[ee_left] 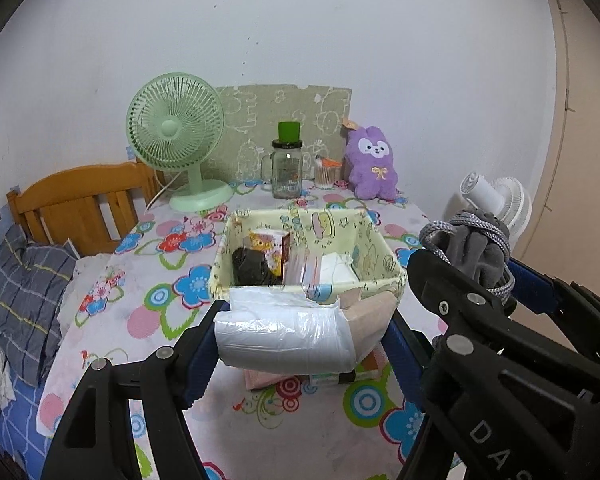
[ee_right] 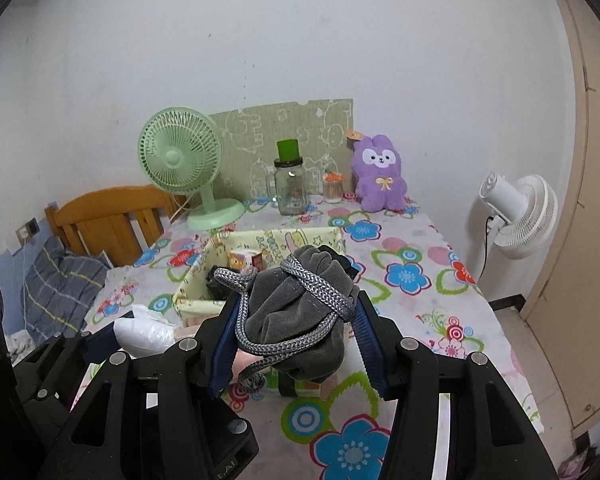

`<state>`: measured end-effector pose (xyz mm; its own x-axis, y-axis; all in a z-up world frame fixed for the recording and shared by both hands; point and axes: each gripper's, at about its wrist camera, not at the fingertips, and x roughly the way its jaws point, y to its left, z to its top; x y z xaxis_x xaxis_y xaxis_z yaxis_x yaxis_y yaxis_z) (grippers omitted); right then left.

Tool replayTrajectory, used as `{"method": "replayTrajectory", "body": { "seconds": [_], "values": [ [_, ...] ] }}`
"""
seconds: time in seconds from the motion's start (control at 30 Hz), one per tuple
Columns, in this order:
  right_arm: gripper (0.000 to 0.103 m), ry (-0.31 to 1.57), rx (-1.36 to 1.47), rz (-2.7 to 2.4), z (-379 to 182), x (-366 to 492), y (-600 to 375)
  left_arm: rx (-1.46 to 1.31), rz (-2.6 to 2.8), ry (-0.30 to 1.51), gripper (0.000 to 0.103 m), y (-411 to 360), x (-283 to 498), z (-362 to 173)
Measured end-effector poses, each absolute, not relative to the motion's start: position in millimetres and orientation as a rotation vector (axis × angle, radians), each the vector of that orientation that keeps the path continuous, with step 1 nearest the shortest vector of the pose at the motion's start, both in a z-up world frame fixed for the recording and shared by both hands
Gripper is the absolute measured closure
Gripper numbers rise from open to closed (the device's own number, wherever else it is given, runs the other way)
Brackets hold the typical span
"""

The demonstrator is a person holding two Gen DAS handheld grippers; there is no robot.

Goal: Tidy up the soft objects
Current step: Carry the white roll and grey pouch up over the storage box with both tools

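The left hand-held gripper [ee_left: 300, 344] pinches a white plastic-wrapped pack [ee_left: 284, 338] crosswise between its blue-padded fingers [ee_left: 202, 364], with a beige roll-like piece [ee_left: 374, 314] sticking out of the pack's right end. The pack hangs above the bench [ee_left: 148, 316], which is covered in a flower-print cloth, just in front of the near wall of the pale yellow fabric box [ee_left: 380, 256].

The right hand-held gripper [ee_right: 296, 322] is clamped on a grey drawstring pouch [ee_right: 300, 320], its braided grey cord [ee_right: 316, 280] looped over the top and trailing down the left side. The pouch is held over the bench, close to the box's near right corner.

Inside the box sit a small orange-and-white carton [ee_left: 270, 246], a dark bundle [ee_left: 250, 266] and some flat white packs [ee_left: 332, 270]; what the dark bundle is I cannot tell. Beneath the held pack, a pink item [ee_left: 266, 380] and a thin packet, partly hidden, lie on the cloth.

At the far edge of the bench stand a green fan [ee_left: 176, 132], a glass jar with a green lid [ee_left: 287, 164], a cotton-swab tub [ee_left: 326, 174] and a purple plush toy [ee_left: 372, 164]. A white fan [ee_right: 520, 216] stands on the floor to the right, and a wooden bed [ee_left: 80, 200] lies to the left.
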<state>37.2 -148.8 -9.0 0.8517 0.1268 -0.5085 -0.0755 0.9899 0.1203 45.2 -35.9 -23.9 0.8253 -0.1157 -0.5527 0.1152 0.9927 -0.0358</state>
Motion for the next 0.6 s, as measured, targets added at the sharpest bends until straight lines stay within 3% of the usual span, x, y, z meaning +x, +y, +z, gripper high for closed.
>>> {"method": "replayTrajectory", "body": {
  "seconds": [0.6],
  "values": [
    [0.046, 0.503, 0.106, 0.111, 11.1, 76.2, -145.9, 0.014, -0.132, 0.545, 0.026, -36.2, 82.7, -3.3]
  ]
}}
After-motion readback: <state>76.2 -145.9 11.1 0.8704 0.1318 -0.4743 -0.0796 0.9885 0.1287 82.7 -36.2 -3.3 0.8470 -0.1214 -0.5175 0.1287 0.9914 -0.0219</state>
